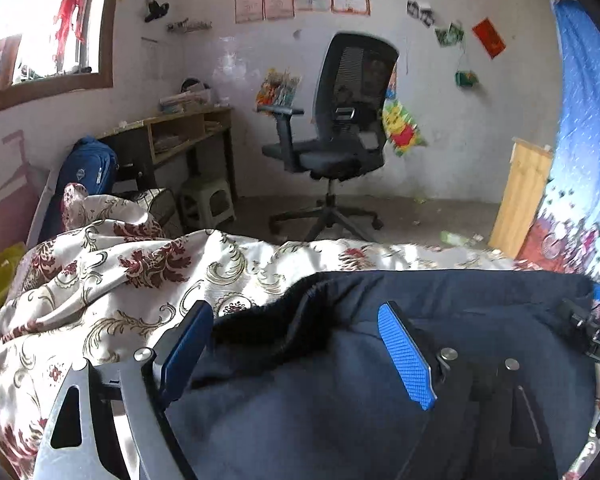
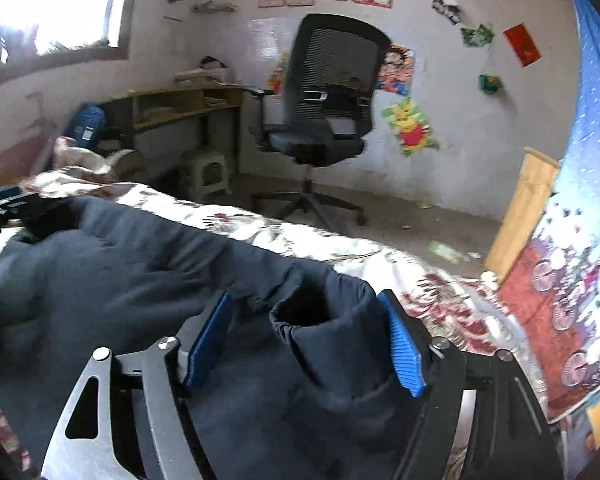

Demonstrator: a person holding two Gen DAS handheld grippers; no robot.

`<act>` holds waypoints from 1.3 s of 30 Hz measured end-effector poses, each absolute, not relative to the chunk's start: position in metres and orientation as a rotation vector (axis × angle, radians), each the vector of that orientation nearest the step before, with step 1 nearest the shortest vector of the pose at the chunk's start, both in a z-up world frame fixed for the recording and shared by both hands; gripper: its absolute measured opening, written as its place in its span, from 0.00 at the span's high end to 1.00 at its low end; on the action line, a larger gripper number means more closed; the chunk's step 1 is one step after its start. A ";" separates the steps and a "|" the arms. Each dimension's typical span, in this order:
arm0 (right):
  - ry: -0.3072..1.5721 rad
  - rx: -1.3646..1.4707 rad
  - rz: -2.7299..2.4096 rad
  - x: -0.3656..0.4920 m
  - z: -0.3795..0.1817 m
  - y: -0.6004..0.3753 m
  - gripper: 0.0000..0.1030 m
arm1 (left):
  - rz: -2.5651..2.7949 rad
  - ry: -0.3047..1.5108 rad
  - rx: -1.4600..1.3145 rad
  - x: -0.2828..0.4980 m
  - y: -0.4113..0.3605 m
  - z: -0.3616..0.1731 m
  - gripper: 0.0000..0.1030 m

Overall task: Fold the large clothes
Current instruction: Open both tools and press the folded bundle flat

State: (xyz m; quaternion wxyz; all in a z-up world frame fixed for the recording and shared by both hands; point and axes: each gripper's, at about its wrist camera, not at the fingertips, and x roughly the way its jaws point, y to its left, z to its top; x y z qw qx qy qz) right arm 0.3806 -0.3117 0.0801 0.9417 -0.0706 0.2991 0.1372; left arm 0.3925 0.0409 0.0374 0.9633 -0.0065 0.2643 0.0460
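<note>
Floral bedspread (image 1: pixel 112 264) covers a bed in a bedroom, a desk (image 1: pixel 172 132) and office chair (image 1: pixel 340 120) behind. A dark padded coat (image 1: pixel 460 308) lies across the bed. Left gripper (image 1: pixel 296 348) hovers over its furry collar (image 1: pixel 268 332), fingers apart, gripping nothing. Right gripper (image 2: pixel 308 340) straddles a sleeve cuff (image 2: pixel 304 316), fingers apart. One fold looks laid down; next likely needs a fresh grasp on an edge.

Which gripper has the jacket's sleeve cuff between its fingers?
The right gripper: the dark jacket's elastic sleeve cuff sits between its open fingers. The left gripper straddles the black furry collar instead.
</note>
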 end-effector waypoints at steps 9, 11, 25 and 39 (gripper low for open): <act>0.734 -0.153 0.464 0.323 0.056 -0.311 0.25 | -0.129 0.674 0.114 0.347 0.003 0.006 0.16; 0.679 -0.151 0.437 0.309 0.060 -0.317 0.25 | -0.143 0.703 0.116 0.346 0.001 0.000 0.16; 0.886 -0.101 0.468 0.350 0.004 -0.300 0.17 | -0.024 0.748 0.157 0.384 -0.002 -0.027 0.02; 0.891 -0.025 0.372 0.441 -0.015 -0.291 0.10 | 0.134 0.828 0.026 0.476 0.029 -0.034 0.00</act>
